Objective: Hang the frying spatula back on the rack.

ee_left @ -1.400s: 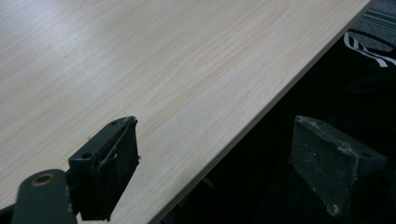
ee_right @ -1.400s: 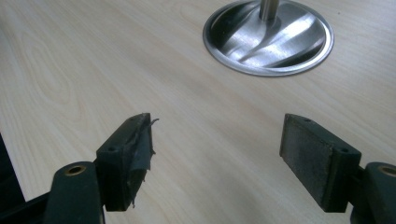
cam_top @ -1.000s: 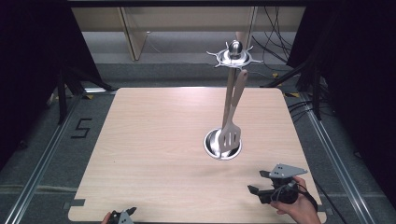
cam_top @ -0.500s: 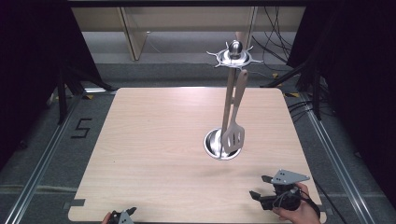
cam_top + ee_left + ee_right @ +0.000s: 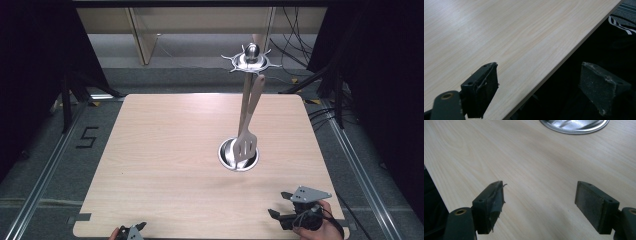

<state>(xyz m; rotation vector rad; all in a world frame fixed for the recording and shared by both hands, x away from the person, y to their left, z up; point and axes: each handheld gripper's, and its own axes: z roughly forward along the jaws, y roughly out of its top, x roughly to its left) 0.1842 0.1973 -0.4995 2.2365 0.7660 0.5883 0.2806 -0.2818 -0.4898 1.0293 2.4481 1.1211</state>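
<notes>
A metal utensil stand has a round base right of the table's centre and a pole that rises to a hooked top ring. From that ring hangs a slotted spatula, its blade just over the base. My right gripper is open over the near right corner of the table, held in a hand, with nothing between its jaws. The right gripper view has the open gripper above bare wood, with the base rim ahead. My left gripper is open at the near edge, and its gripper view has it straddling the table edge.
The light wooden table stands on a grey floor with metal rails on both sides. Black curtains hang left and right. Cables lie past the far right corner. Dark space drops off beyond the table edge.
My right gripper has drawn back toward the near right corner of the table, still open. The left gripper, the stand and the spatula have not moved.
</notes>
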